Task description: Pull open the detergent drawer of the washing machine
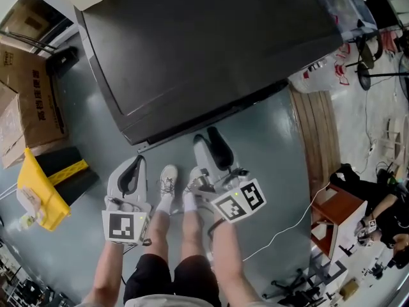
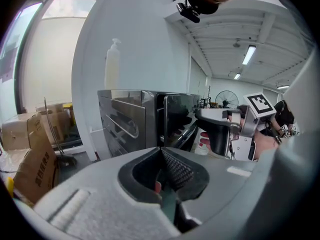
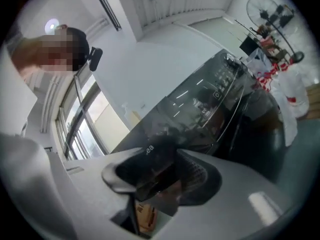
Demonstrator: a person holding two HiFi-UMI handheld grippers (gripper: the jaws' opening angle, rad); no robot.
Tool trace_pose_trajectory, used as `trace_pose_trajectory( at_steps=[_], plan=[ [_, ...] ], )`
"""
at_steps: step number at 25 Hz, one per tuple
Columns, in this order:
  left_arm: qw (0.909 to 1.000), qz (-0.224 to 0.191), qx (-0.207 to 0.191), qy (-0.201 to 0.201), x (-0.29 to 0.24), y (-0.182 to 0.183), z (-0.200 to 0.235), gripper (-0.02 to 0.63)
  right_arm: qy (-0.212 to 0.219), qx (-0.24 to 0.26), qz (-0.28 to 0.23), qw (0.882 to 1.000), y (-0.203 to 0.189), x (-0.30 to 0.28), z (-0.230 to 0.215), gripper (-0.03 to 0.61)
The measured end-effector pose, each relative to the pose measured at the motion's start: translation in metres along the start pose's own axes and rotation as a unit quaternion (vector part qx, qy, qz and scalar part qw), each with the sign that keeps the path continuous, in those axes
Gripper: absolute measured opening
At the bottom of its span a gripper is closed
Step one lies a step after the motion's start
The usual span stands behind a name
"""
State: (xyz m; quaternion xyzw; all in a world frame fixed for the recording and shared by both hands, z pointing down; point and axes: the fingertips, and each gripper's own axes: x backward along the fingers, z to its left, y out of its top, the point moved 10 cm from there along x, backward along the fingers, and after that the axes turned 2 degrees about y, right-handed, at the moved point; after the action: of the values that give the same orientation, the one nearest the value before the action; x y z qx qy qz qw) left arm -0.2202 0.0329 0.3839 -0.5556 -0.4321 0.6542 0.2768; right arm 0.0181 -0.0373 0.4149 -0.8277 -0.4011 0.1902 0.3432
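Washing machine [image 1: 204, 50]: seen from above in the head view as a dark flat top only. Its front is hidden under the top's near edge.
Front panel [image 3: 200, 91]: shown clearly only in the right gripper view, tilted and blurred, with a dial [image 3: 227, 60] and lit marks.
Detergent drawer: part of that front panel. Its outline is not made out in any view, and the front reads as flush so far as the blur allows.
Left claw [image 1: 136, 166]: held just before the machine's near left corner. In the left gripper view its tips are seen pressed together, with nothing between them.
Right claw [image 1: 206, 137]: held just before the front edge, beside the left claw. Its two fingers are seen parted in the head view, and nothing is caught between them in the right gripper view.
Pump bottle [image 2: 113, 64]: white, upright on the machine's top, shown in the left gripper view.
Cardboard boxes [image 1: 29, 88]: set on the floor [image 1: 275, 146], left of the machine.
Standing fan [image 2: 226, 98]: recorded in both gripper views, beyond the machine.
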Motion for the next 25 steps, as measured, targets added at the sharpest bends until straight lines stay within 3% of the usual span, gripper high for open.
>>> trace_pose_trajectory(
  at_steps=[5, 10, 15, 25],
  plan=[
    [0.9999, 0.008, 0.000, -0.007, -0.007, -0.014, 0.000, 0.011, 0.035, -0.068, -0.030, 0.997, -0.008, -0.003, -0.014, 0.273],
    [0.9997, 0.020, -0.001, -0.012, -0.013, -0.026, 0.001, 0.011, 0.059, -0.116, -0.066, 0.989, -0.012, -0.008, -0.020, 0.325],
    [0.9994, 0.031, 0.000, -0.014, -0.016, -0.034, 0.001, 0.011, 0.074, -0.153, -0.102, 0.980, -0.017, -0.010, -0.020, 0.344],
    [0.9989, 0.044, 0.001, -0.017, -0.018, -0.042, 0.005, 0.011, 0.081, -0.181, -0.135, 0.971, -0.026, -0.020, -0.013, 0.344]
  ],
)
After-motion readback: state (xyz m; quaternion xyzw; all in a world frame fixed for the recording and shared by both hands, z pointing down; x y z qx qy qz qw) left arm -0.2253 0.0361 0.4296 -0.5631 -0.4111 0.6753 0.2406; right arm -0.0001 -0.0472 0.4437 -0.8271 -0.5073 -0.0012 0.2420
